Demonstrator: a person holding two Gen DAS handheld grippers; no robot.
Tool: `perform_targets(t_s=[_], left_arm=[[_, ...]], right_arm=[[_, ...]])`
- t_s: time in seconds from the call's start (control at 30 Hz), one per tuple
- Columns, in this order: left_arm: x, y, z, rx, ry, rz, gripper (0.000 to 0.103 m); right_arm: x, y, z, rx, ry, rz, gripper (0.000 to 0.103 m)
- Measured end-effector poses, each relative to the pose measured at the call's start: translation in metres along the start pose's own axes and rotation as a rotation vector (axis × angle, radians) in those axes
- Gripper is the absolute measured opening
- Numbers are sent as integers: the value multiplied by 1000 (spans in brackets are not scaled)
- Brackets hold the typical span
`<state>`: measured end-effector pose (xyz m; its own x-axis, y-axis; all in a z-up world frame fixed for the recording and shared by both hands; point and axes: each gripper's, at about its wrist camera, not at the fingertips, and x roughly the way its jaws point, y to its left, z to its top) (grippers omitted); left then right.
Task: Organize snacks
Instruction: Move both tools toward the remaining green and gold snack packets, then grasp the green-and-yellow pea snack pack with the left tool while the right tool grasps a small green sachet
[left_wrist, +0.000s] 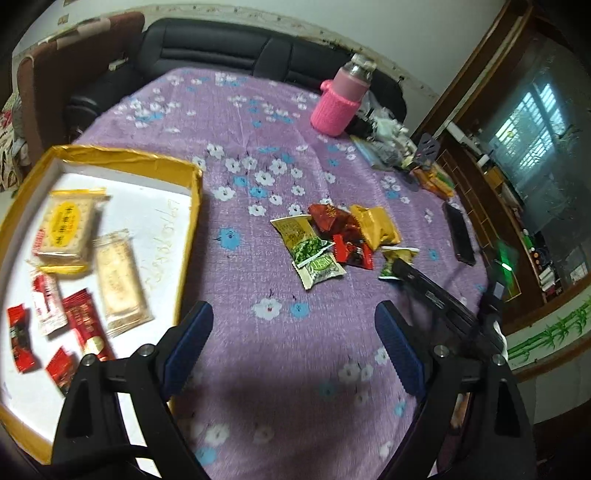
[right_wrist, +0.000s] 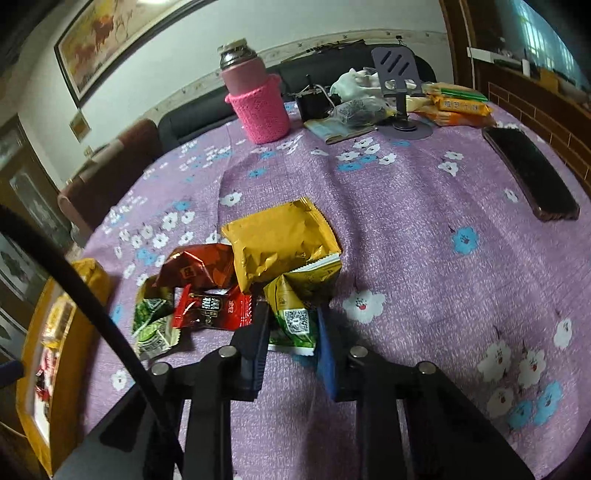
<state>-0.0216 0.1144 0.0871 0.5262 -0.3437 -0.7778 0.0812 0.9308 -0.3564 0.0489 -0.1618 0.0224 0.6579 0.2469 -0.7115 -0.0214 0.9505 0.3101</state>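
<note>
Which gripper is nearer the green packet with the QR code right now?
Right. The right gripper has its jaws closed around the green QR-code packet at the pile's near edge. The left gripper hangs open over bare cloth, short of the pile, beside the yellow box.

Round table (right_wrist: 424, 206) wearing a purple floral cloth; black sofa (left_wrist: 221, 48) sitting behind it against a white wall (right_wrist: 155, 85). Framed horse painting (right_wrist: 99, 44) hanging there. Daylight coming through a barred window (left_wrist: 532, 118), right.

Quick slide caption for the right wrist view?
Right gripper closed on a green snack packet beside the snack pile on the floral tablecloth.
</note>
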Motion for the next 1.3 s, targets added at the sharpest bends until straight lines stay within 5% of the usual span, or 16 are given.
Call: perform_targets(t_s=[0.2, 0.5, 0.6, 0.7, 0.93, 1.13, 1.3], left_arm=[[54, -4, 26, -53, 85, -21, 89], [119, -21, 56, 46, 98, 103, 88], [129, -25, 55, 90, 112, 133, 63], [127, -31, 50, 140, 87, 147, 53], [101, -30, 45, 124, 35, 91, 50], [46, -28, 31, 86, -33, -13, 51], [-4, -9, 11, 57, -97, -18, 51]], right_arm=[[-9, -6, 0, 39, -2, 87, 16], [-23, -2, 6, -8, -47, 112, 15], [-23, -2, 8, -6, -45, 126, 15], [-23, -2, 8, -9, -46, 129, 15], [-22, 1, 7, -11, -41, 142, 15], [-27, 1, 6, 7, -55, 213, 15], [-31, 8, 3, -2, -66, 255, 15]])
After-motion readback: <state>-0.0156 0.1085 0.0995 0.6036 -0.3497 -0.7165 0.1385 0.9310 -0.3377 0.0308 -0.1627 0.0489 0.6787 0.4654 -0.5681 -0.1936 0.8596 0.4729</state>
